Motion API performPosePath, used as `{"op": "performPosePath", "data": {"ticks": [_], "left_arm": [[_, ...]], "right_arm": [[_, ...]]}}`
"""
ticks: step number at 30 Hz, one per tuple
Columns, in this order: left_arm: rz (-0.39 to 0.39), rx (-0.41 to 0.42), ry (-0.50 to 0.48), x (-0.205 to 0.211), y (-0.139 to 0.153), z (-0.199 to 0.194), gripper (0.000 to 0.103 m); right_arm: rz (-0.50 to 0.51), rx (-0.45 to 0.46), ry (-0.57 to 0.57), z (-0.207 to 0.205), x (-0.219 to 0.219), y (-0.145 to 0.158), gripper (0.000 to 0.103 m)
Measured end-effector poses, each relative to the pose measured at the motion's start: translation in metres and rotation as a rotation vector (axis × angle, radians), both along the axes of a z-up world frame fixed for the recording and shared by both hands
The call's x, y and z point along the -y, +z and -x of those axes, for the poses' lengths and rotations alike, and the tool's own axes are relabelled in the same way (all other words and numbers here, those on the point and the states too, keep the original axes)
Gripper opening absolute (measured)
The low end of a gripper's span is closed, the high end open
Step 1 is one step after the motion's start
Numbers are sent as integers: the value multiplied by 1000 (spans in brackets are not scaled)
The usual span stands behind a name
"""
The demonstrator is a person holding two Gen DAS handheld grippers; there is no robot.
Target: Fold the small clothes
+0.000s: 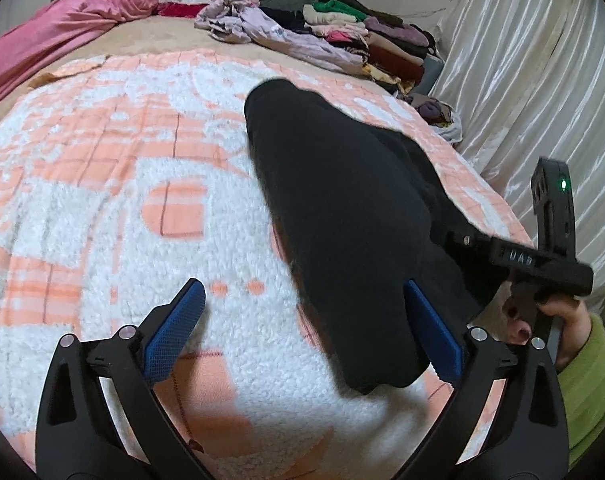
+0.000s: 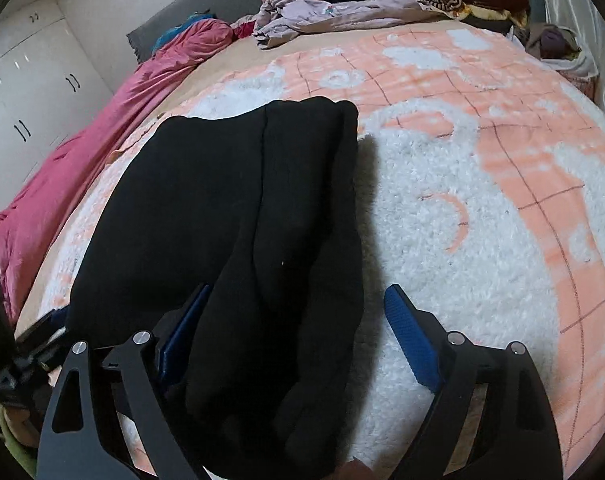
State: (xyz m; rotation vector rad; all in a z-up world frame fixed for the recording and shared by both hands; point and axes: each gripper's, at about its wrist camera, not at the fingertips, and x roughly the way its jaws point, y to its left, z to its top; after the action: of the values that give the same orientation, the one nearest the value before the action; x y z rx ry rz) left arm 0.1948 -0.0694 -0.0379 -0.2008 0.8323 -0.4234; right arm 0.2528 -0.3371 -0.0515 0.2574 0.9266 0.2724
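A black garment (image 1: 342, 208), folded into a long strip, lies on the peach-and-white fluffy blanket (image 1: 102, 200). My left gripper (image 1: 304, 328) stands open over the strip's near end, which lies beside its right blue pad (image 1: 434, 336). The left pad (image 1: 174, 332) is over bare blanket. In the right wrist view the same garment (image 2: 242, 208) runs between the fingers of my right gripper (image 2: 298, 336), which is open. Its left pad (image 2: 186, 336) is against the cloth; its right pad (image 2: 410, 340) stands apart. A hand in a green sleeve (image 1: 582, 368) holds the right gripper (image 1: 542, 264).
A stack of folded clothes (image 1: 382, 36) sits at the bed's far right corner, with a crumpled lilac garment (image 1: 270, 28) beside it. A pink duvet (image 1: 62, 28) lies along the left side. A white satin curtain (image 1: 522, 60) hangs on the right; a white wardrobe (image 2: 30, 92) stands left.
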Motion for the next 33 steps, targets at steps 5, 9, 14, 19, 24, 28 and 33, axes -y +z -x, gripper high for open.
{"op": "performPosePath", "data": {"ticks": [5, 9, 14, 19, 24, 28, 33], "left_arm": [[-4, 39, 6, 7, 23, -11, 92], [-104, 26, 36, 22, 23, -34, 92], [-101, -49, 36, 26, 8, -58, 92], [-36, -114, 27, 20, -7, -66, 92], [-20, -124, 20, 23, -16, -67, 92], [2, -131, 31, 19, -12, -64, 92], [11, -121, 36, 17, -4, -58, 91]], "right_arm": [[14, 44, -7, 5, -1, 20, 85], [34, 153, -39, 5, 4, 48, 85], [86, 150, -2, -17, -6, 52, 78], [148, 7, -1, -45, -10, 14, 76], [99, -12, -25, -47, 2, 0, 76], [122, 26, -21, -37, -6, 13, 75], [122, 96, -18, -20, -6, 33, 77]]}}
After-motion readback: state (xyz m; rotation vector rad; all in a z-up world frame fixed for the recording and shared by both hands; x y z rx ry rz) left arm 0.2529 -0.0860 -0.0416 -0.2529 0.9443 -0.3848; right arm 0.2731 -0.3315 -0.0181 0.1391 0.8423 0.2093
